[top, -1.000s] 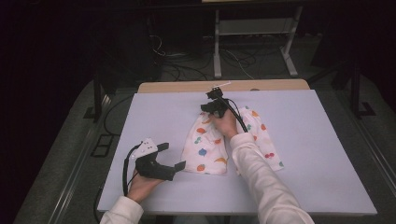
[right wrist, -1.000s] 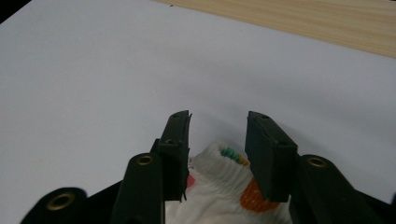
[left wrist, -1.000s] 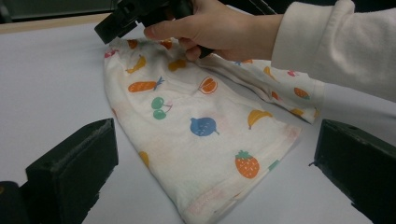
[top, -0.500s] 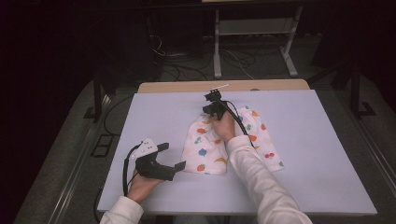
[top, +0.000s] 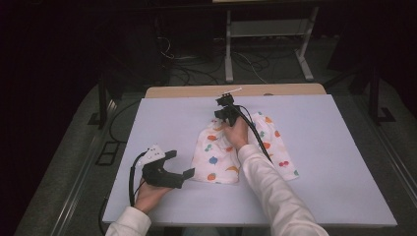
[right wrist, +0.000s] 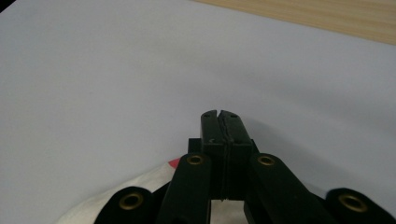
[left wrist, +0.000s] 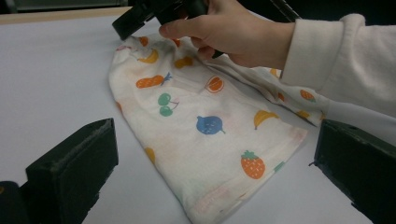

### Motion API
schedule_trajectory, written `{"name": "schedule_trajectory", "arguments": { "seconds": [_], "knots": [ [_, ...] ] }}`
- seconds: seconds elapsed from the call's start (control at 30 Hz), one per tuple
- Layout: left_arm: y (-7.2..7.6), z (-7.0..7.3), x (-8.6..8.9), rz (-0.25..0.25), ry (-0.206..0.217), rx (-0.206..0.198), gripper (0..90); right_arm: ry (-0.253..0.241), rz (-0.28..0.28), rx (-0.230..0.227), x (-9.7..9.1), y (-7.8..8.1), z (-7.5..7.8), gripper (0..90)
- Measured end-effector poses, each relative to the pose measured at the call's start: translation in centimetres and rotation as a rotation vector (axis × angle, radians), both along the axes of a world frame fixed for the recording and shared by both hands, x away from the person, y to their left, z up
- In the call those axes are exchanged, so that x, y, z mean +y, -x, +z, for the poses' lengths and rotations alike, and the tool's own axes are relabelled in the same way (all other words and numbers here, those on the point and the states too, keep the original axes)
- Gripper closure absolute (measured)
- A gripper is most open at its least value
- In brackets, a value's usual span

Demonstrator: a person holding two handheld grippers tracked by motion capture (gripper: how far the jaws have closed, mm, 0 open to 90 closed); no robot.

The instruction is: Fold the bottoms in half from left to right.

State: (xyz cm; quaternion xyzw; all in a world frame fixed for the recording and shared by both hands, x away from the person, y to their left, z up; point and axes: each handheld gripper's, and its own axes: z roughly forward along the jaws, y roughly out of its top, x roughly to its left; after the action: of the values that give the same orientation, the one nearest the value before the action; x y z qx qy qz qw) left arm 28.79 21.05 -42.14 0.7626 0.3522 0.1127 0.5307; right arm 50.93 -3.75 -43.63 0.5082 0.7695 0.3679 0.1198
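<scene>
While the right gripper [top: 225, 110] sits low at the far edge of the fruit-print cloth [top: 223, 152], its fingers [right wrist: 212, 130] have just been closing and are now pressed fully together. No fabric shows between the tips. They point out over bare surface [top: 334, 147], w/ the cloth's edge bunched just under the gripper's base. Whether a hem is nipped lower down, can't tell. Judging by the pose, the aim is prob. to catch that far edge for a fold or lift, hence the low, forward reach.

The cloth lies flat near the middle of the surface, slightly right of centre, w/ the right forearm across it. The left gripper [top: 181, 163] rests near the front left corner, just beside the cloth's near left corner and not touching it. Its fingers [left wrist: 74, 158] are spread wide w/ nothing between them, likely parked until a second hold is needed.

Views differ:
- High view gives the layout, but the hand hides the fingertips.
- Left gripper view shows the print and wrinkles up close, plus the right hand pressing down on the fabric.
- Right gripper view shows the shut tips themselves, w/ the wooden strip beyond the surface.
</scene>
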Motion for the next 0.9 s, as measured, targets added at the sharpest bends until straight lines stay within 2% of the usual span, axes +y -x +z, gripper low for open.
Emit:
{"name": "schedule_trajectory", "arguments": {
  "seconds": [0.2,0.33,0.4,0.5,0.53,0.67,0.8,0.9],
  "knots": [
    [-0.5,-0.2,0.1,0.041,0.017,0.029,0.0,-0.012,-0.006,-0.011,-0.3,0.4,0.3,88.2],
    [-0.9,-0.4,0.2,0.072,0.019,0.063,0.0,-0.010,-0.007,-0.018,-0.4,0.7,0.4,88.2],
    [-1.1,-0.5,0.3,0.089,0.018,0.090,0.0,-0.006,-0.007,-0.026,-0.4,0.8,0.5,88.2],
    [-1.6,-0.6,0.4,0.137,0.072,0.153,0.0,0.008,-0.013,-0.036,-0.3,1.1,0.6,88.2],
    [-1.7,-0.5,0.4,0.144,0.071,0.160,0.0,0.007,-0.017,-0.035,-0.3,1.1,0.6,88.2],
    [-1.8,-0.3,0.4,0.175,0.026,0.169,0.0,0.007,-0.020,-0.041,-0.1,1.2,0.7,88.2],
    [-2.0,-0.5,0.6,0.191,-0.004,0.215,0.0,0.016,-0.017,-0.045,-0.1,1.2,0.6,88.2],
    [-2.3,-0.7,0.7,0.183,-0.041,0.255,0.0,0.020,-0.014,-0.045,0.0,1.3,0.6,88.2]
  ]
}}
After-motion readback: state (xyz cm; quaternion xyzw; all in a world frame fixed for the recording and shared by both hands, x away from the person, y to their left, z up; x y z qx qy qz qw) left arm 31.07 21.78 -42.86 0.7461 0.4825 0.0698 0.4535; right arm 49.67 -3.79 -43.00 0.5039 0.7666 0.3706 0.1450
